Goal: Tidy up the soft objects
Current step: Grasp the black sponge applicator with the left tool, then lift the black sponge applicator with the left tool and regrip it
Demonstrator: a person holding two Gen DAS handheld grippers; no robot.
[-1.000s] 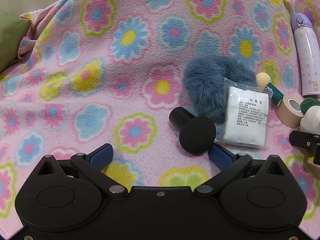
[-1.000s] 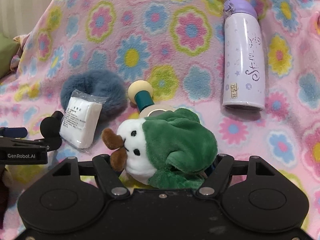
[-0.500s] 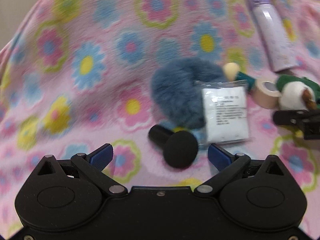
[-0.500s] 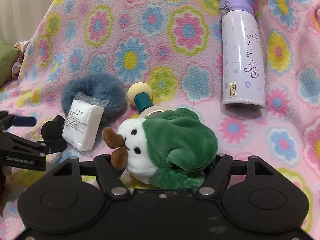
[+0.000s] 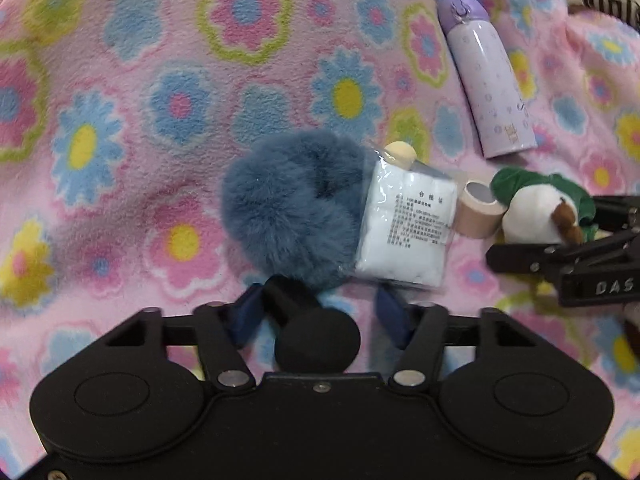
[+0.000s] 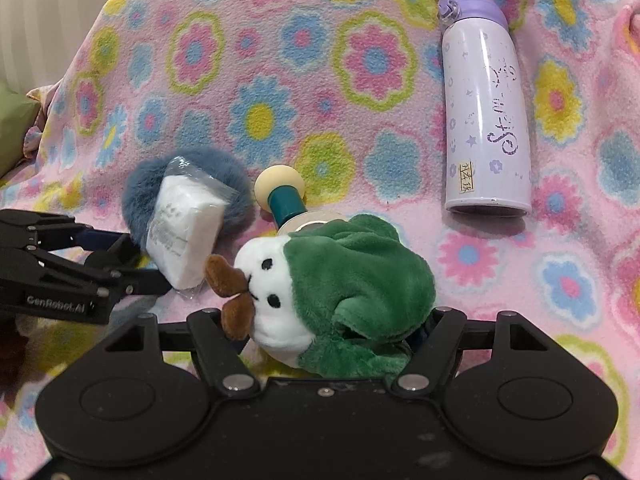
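While closing round a matte ball-headed peg (image 5: 316, 340), left tongs (image 5: 319, 314); right tongs (image 6: 328, 332) gripping fuzzy plush (image 6: 352, 276).

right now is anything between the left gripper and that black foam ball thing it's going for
Nothing visible. The black foam-headed piece already sits between the closing jaws of the left gripper. The blue fluffy puff and the bagged white pad lie just beyond its fingertips.

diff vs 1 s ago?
The left tool has moved in over the black foam-headed stick, and its jaws are closing around it from wide open. The white packet got tipped up against the blue fur puff. The right tool stays clamped on the green plush.
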